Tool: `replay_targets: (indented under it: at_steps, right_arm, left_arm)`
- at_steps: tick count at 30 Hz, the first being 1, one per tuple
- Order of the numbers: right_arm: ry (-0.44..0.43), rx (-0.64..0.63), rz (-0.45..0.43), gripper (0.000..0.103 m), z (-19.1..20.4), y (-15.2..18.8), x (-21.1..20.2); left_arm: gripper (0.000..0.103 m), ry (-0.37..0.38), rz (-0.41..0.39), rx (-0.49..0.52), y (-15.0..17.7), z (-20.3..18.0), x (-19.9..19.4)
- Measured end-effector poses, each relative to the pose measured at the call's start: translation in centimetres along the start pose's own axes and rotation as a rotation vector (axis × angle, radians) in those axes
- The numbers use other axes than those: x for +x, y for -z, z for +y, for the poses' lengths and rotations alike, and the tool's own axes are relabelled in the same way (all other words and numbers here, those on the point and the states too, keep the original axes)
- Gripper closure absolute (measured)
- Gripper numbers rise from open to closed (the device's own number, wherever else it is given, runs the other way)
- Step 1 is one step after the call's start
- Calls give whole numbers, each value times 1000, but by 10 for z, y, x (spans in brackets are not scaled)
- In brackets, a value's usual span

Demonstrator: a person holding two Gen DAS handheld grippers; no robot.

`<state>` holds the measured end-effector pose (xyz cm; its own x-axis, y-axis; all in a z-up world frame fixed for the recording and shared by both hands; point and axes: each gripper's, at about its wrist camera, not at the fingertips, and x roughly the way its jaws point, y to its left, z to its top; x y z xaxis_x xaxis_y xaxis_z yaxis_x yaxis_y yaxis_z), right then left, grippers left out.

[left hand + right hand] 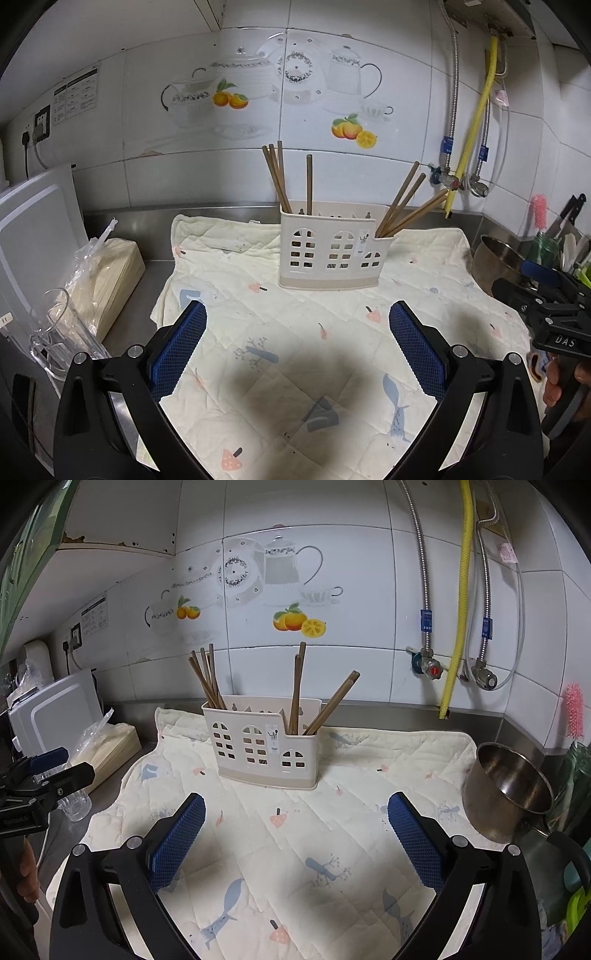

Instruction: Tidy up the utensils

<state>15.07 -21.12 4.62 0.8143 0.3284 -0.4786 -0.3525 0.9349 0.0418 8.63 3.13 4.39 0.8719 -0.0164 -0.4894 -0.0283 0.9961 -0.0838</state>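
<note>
We find the chopsticks [282,181] already standing in the cream utensil holder [328,251]: one cluster in its left compartment, a second leaning out of the lower right compartment [332,705]. The holder sits upright on the quilted cloth [280,354] toward the back of the table, near the tiled wall. No loose utensil lies on the cloth in either view. The left tool [297,345] and the right tool [295,829] both hover low over the cloth, well short of the holder, each spread wide and empty. A steel pot [506,790] stands to the right, a clear cup [59,332] to the left. We judge sorting near complete. Any further regrouping should grip one stick high on its shaft and lift straight up, lest the light holder tip.
</note>
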Motion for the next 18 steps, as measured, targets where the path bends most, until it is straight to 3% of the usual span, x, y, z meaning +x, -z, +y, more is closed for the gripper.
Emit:
replay_targets:
  at_steps: [18]
  right_arm:
    - [-11,-14,10,7,5,3,2]
  left_arm:
    - [5,26,14,2,3,-5,5]
